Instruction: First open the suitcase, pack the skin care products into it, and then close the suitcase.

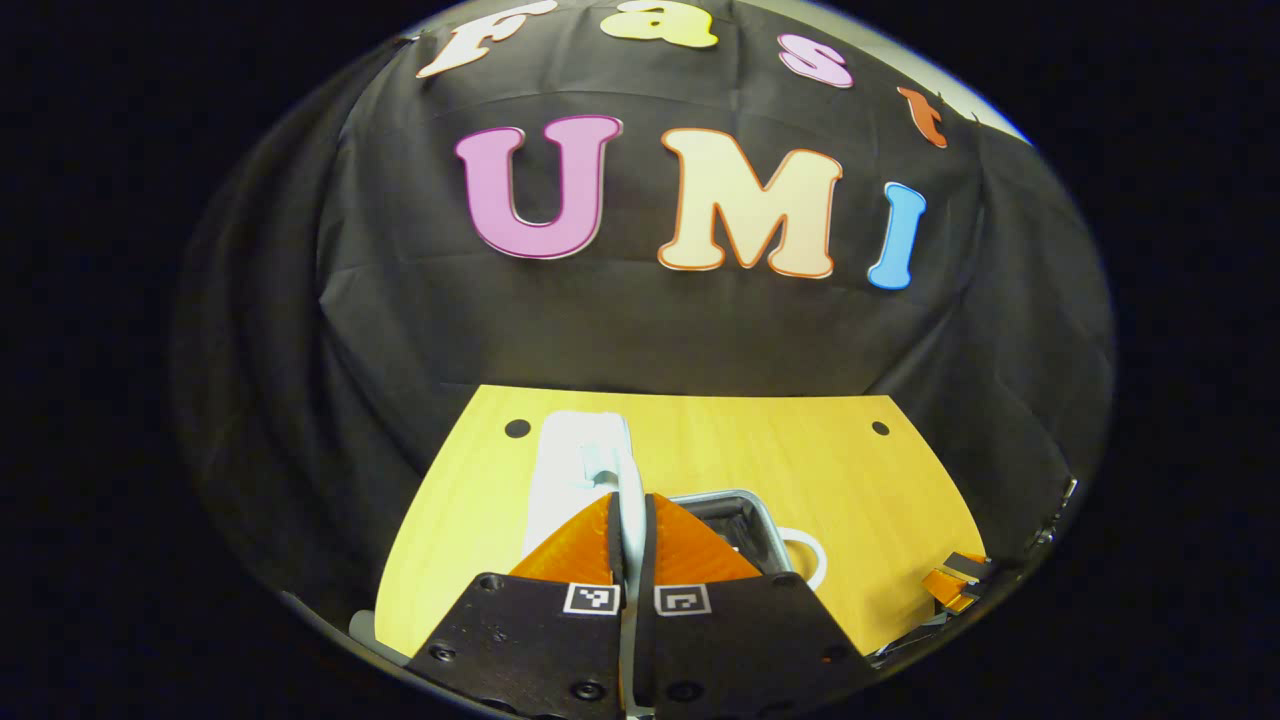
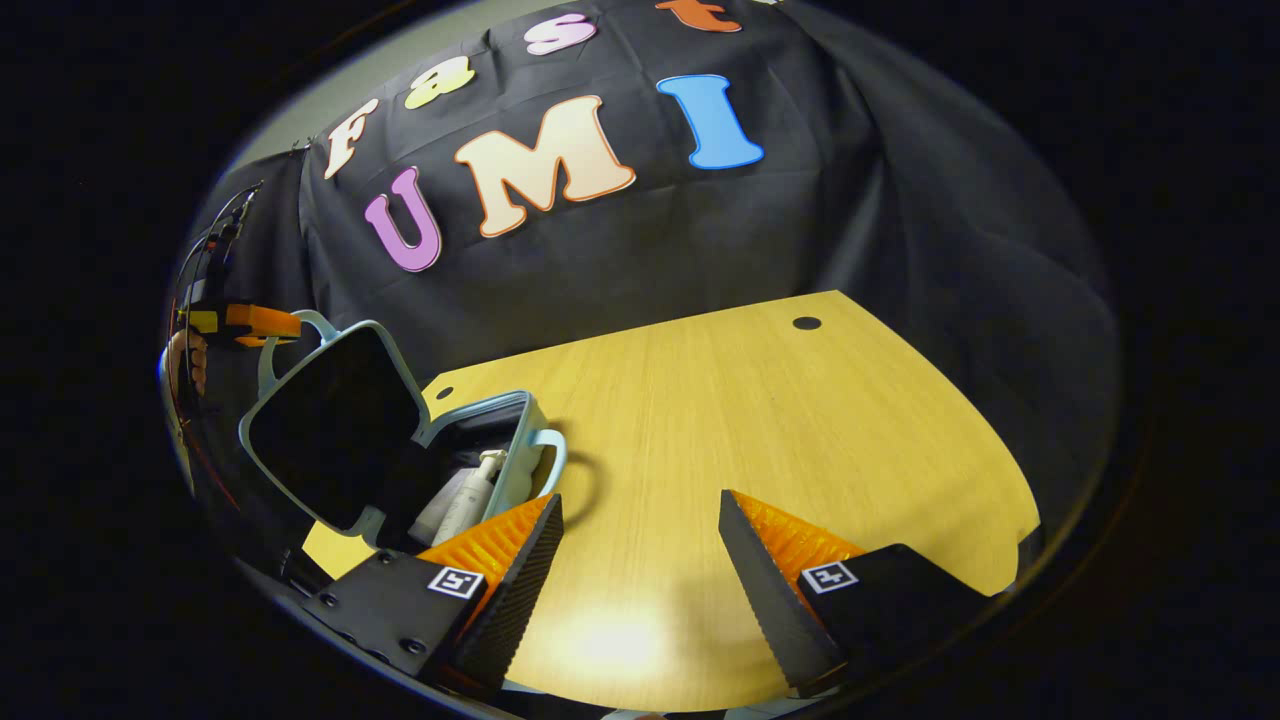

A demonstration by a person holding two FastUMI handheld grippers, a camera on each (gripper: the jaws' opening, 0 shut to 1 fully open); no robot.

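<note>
- Pale blue plastic makes up the small suitcase (image 2: 420,440), which sits at the left of the right gripper view on the wooden table (image 2: 760,420); its lid (image 2: 335,430) stands up, dark lining facing us.
- Opening looks done, by my judgement: the lid is raised and the lower shell is exposed.
- Packing seems at least partly done: a white pump bottle (image 2: 470,500) and a pale tube (image 2: 437,508) just beside it lie inside the open shell, low and left of centre. Whether more products wait elsewhere I cannot tell.
- Closing is what remains, as I read it.
- The left gripper (image 1: 632,520), at the bottom centre of the left gripper view, is clamped on the thin pale edge of the lid (image 1: 585,470), one finger pressing each side. In the right gripper view the same tool sits at the far upper left, at the lid's top by its handle.
- The right gripper (image 2: 640,540) hangs released over bare table at the bottom of its own view, fingers well apart and grasping nothing, near the case's side handle (image 2: 556,460).
- No brand or label on the bottle, tube or case is legible to me; the small square black-and-white markers on the grippers carry patterns, not words.
</note>
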